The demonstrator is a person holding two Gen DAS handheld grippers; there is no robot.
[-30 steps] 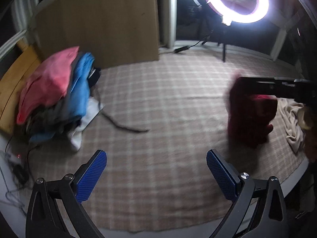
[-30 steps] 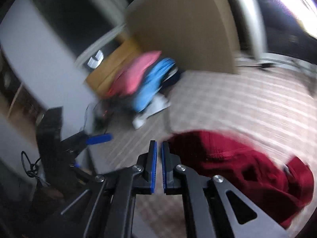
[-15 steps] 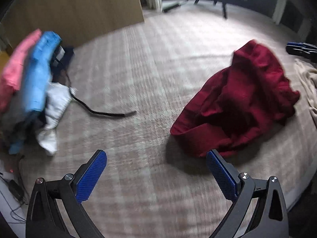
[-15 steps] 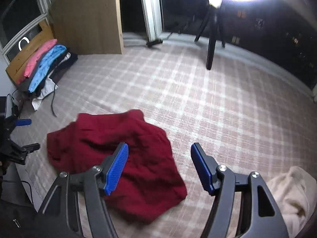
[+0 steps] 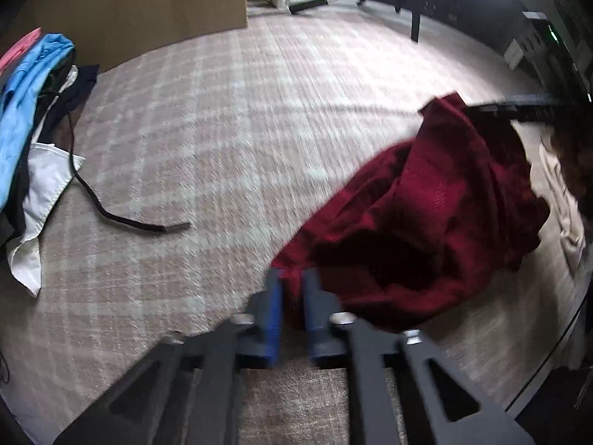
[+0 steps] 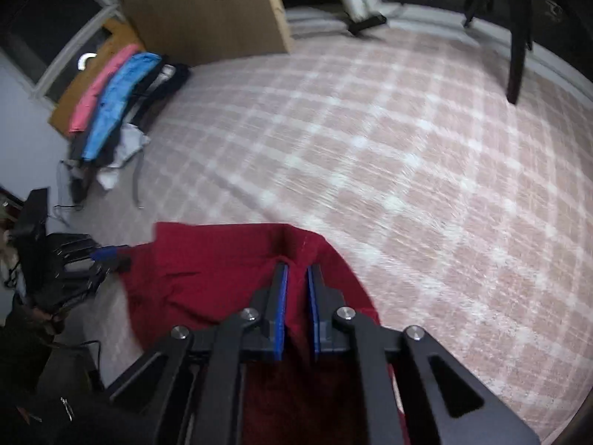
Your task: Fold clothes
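- Where the checked bedcover (image 5: 229, 118) meets its far left corner, a stack of clothes (image 5: 26, 85) lies heaped: a pink piece on the outside, a blue one beside it, dark and white pieces underneath.
- From that stack a black strap (image 5: 111, 215) trails out across the cover toward the middle and ends on bare fabric, apart from everything else.
- Behind the stack, a tall brown board (image 6: 207, 7) stands upright along the far edge of the bed.
- Near the front edge, the left gripper (image 5: 291, 289) has its blue-padded jaws drawn close with a fold of the red garment (image 5: 437, 215) pinched between them, at the garment's near left corner.
- The red garment lies crumpled on the right half of the bedcover, partly lifted off it, its cloth rising in a peak toward the far right.
- At that peak the right gripper (image 6: 296, 282) is clamped on the garment too; in its own view red cloth fills the narrow gap between the blue pads and hangs down under the jaws.
- From the right wrist view the left gripper (image 6: 107, 254) shows as a dark frame with a blue tip touching the garment's left corner.
- At the right edge of the bed, just beside the red garment, a cream cloth (image 5: 567, 215) lies bunched.
- Beyond the far edge, a black tripod leg (image 6: 519, 37) stands on the floor.
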